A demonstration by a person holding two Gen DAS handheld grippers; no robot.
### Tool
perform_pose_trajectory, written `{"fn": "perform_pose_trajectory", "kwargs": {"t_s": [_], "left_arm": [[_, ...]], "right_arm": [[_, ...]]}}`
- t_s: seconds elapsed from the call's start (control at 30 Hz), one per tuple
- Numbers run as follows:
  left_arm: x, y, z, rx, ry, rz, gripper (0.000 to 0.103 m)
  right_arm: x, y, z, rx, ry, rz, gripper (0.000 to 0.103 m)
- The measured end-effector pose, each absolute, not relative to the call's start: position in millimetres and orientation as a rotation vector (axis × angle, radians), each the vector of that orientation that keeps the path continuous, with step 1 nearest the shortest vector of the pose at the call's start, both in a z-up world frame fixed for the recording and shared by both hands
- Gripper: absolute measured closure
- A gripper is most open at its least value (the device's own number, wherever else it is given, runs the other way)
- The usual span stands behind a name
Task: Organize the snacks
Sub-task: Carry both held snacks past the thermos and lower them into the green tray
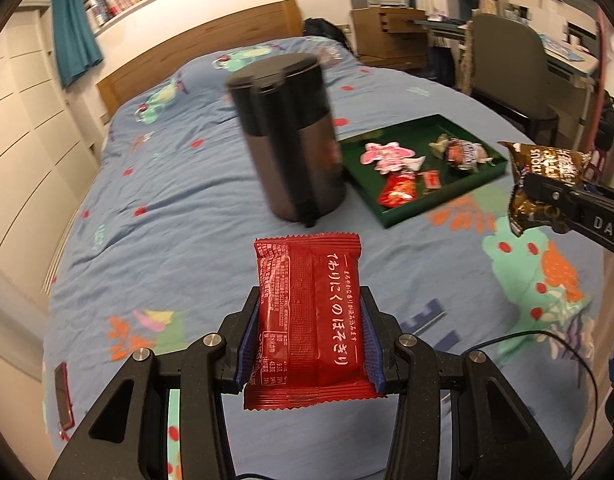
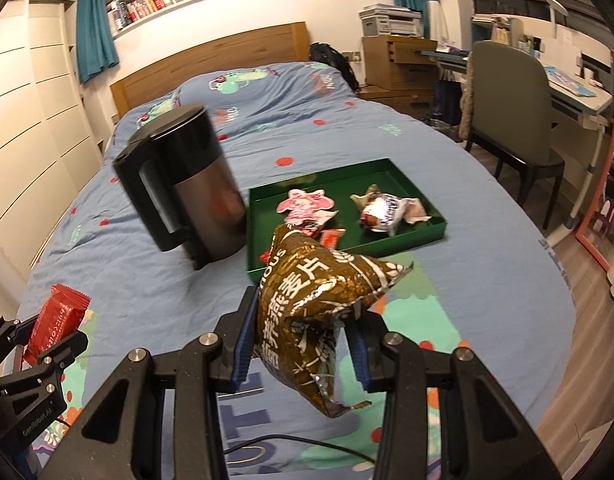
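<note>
On the bed (image 1: 179, 208), kettle (image 1: 291, 140) beside green tray (image 1: 407, 216), snacks inside.

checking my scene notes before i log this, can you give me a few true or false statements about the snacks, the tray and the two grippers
1. The left gripper is shut on a flat red snack packet with white writing. True.
2. The right gripper is open with nothing in it. False: it is shut on a crinkled brown foil snack bag.
3. The shallow green rectangular tray holds no snacks. False: several wrapped snacks lie in it, among them a pink packet.
4. The dark cylindrical kettle with a black handle stands on the blue patterned bedcover beside the tray. True.
5. The kettle stands inside the tray. False: it stands on the bedcover outside it.
</note>
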State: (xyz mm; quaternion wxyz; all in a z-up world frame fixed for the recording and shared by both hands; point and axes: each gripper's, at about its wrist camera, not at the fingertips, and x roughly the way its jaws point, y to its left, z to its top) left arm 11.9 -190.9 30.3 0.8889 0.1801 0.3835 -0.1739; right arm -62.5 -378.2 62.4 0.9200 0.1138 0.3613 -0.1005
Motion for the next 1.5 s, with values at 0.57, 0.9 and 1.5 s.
{"fn": "perform_pose_trajectory", "kwargs": {"t_s": [0.57,0.9,1.5], "left_arm": [[44.7,-254.9,14.6,0.401,0.826,-0.447,0.064],[88.2,-284.7,6.5,0.344,0.829,-0.484,0.064],[176.2,-368.0,-25.6,0.348,0.789,-0.526,0.064]], "right_arm": [[-27.4,-439.5,44.5,0.275,0.747,-0.273,0.090],[16.2,-466.1,37.4,0.331,0.682,-0.308,0.090],[88.9,-512.8,8.4,0.358,0.519,-0.391,0.090]]}}
